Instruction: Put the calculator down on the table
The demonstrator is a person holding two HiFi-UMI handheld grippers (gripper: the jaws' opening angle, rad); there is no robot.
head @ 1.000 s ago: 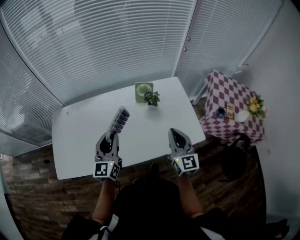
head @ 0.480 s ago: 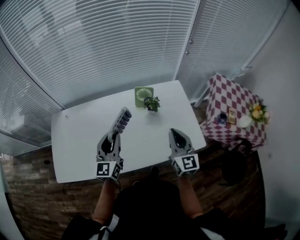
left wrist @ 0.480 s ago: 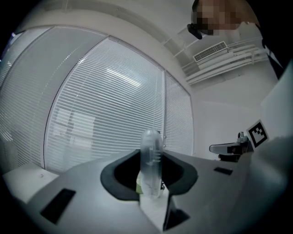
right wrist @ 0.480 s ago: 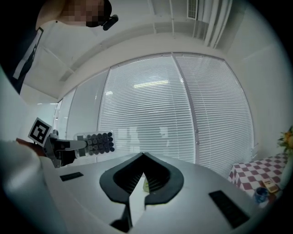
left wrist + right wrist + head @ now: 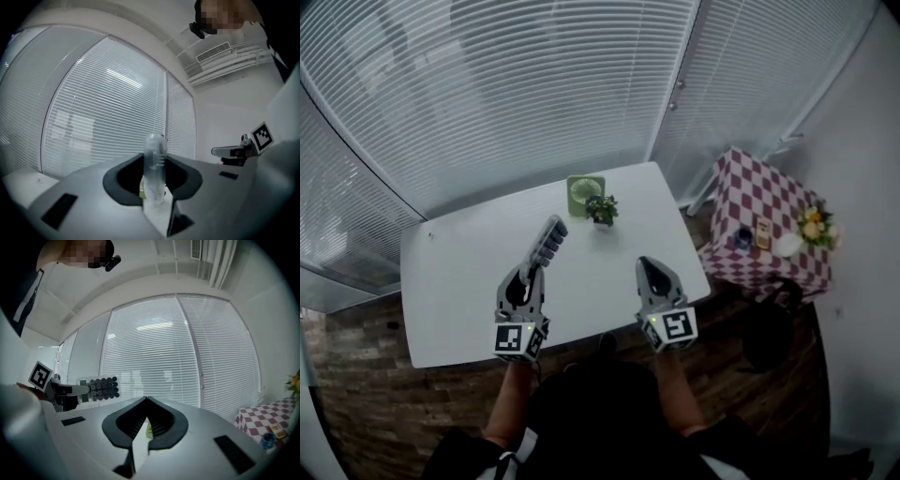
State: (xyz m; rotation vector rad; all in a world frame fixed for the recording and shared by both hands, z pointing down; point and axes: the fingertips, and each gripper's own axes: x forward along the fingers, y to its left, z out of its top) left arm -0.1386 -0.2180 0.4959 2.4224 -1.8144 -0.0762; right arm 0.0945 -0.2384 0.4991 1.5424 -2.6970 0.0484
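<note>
A slim grey calculator [image 5: 546, 242] with dark round keys sticks out forward from my left gripper [image 5: 530, 270], which is shut on its near end above the white table [image 5: 459, 272]. In the left gripper view the calculator [image 5: 154, 161] stands edge-on between the black pads of the left gripper [image 5: 154, 180]. The right gripper view shows the calculator [image 5: 99, 387] at the left, keys facing sideways, held clear of the tabletop. My right gripper [image 5: 649, 272] hovers level over the table's front right part. Its tips meet with nothing between them in the right gripper [image 5: 146, 401] view.
A green round-faced object [image 5: 585, 193] and a small potted plant [image 5: 601, 208] stand at the table's far edge. Closed blinds line the wall behind. A red-and-white checked side table [image 5: 759, 202] with small items stands to the right. Brown wood floor lies in front.
Both grippers have edged a little farther out over the table, toward the plant. The calculator stays held in the left gripper, still off the tabletop.
</note>
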